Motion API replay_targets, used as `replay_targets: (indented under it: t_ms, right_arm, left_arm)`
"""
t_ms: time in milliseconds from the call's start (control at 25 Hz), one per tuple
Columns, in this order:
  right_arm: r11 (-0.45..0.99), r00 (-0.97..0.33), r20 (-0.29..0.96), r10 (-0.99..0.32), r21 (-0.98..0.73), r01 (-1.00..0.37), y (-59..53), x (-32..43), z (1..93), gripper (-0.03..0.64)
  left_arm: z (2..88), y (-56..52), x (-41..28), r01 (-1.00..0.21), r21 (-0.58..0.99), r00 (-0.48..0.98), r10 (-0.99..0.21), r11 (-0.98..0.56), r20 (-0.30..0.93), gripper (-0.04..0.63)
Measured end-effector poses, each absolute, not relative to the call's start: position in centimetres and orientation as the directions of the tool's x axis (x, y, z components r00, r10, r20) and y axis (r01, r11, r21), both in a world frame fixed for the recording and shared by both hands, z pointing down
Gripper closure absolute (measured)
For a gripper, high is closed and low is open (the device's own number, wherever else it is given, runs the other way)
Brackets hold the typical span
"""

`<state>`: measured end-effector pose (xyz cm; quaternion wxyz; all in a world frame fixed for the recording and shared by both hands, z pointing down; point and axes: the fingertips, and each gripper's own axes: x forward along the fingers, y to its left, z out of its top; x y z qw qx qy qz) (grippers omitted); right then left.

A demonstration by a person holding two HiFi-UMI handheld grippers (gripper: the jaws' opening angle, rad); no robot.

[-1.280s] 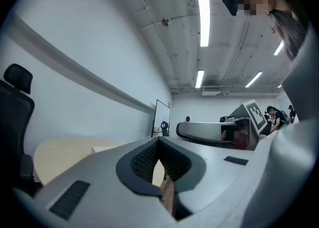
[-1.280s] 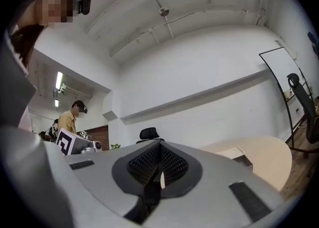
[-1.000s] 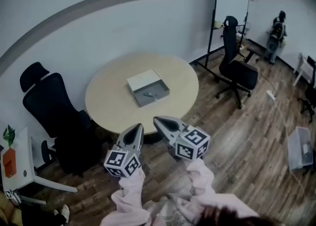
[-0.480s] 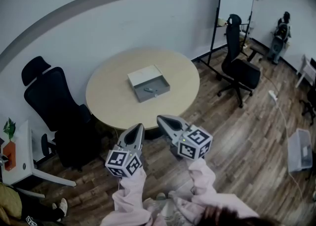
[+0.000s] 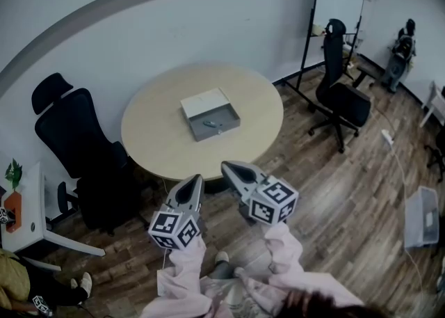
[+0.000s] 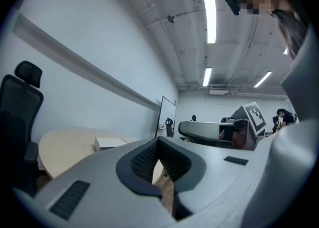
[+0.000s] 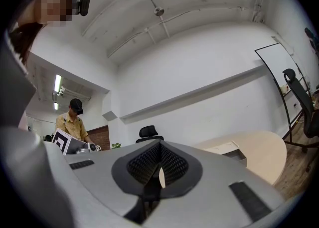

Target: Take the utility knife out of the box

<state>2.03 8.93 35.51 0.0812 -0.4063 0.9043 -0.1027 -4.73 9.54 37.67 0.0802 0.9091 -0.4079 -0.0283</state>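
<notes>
An open grey box (image 5: 209, 115) with its white lid folded back sits on the round wooden table (image 5: 160, 142). A small dark utility knife (image 5: 211, 125) lies inside it. Both grippers hover well short of the table, over the wood floor, pointing toward it. My left gripper (image 5: 195, 179) is shut and holds nothing; my right gripper (image 5: 227, 168) is shut and holds nothing too. In the left gripper view the box (image 6: 110, 143) shows beyond the closed left gripper (image 6: 158, 144). In the right gripper view the box (image 7: 224, 148) lies to the right of the closed right gripper (image 7: 159, 148).
A black office chair (image 5: 73, 139) stands left of the table, another chair (image 5: 342, 97) to its right by a whiteboard (image 5: 341, 0). A person (image 5: 402, 49) stands far right, another (image 7: 74, 124) behind on the left. A white side table (image 5: 24, 229) and a grey bin (image 5: 421, 216) flank the floor.
Both grippers keep nearly the same place and stay shut. The head view has shifted slightly, and a person at the lower left edge has come into view.
</notes>
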Motion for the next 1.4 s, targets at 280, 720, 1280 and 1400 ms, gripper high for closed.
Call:
replay_targets:
  t_ms: [280,720,1280,1400]
  right_arm:
    - [0.655,-0.669,-0.049,-0.742,-0.269,-0.706,7.3,1.4,37.0,0.620]
    - [0.653,-0.665,-0.050,-0.745,-0.258,-0.712,0.8,0.2,36.9,0.620]
    - [0.614,-0.630,-0.026,-0.776,-0.259,-0.746,-5.8,-0.7,37.0,0.620]
    - [0.606,-0.623,-0.023,-0.782,-0.262,-0.751,-6.8,-1.2,37.4,0.620]
  left_arm:
    - [39.1,8.1,-5.0,-0.742,0.180,0.662,-0.748,-0.646,0.042,0.586]
    - [38.9,1.2,-6.0,-0.726,0.171,0.680,-0.733,-0.666,0.033,0.586]
    - [38.5,-5.9,-6.6,-0.665,0.183,0.740,-0.672,-0.724,0.030,0.586]
    - [38.8,-6.9,-7.0,-0.656,0.185,0.749,-0.662,-0.732,0.033,0.586]
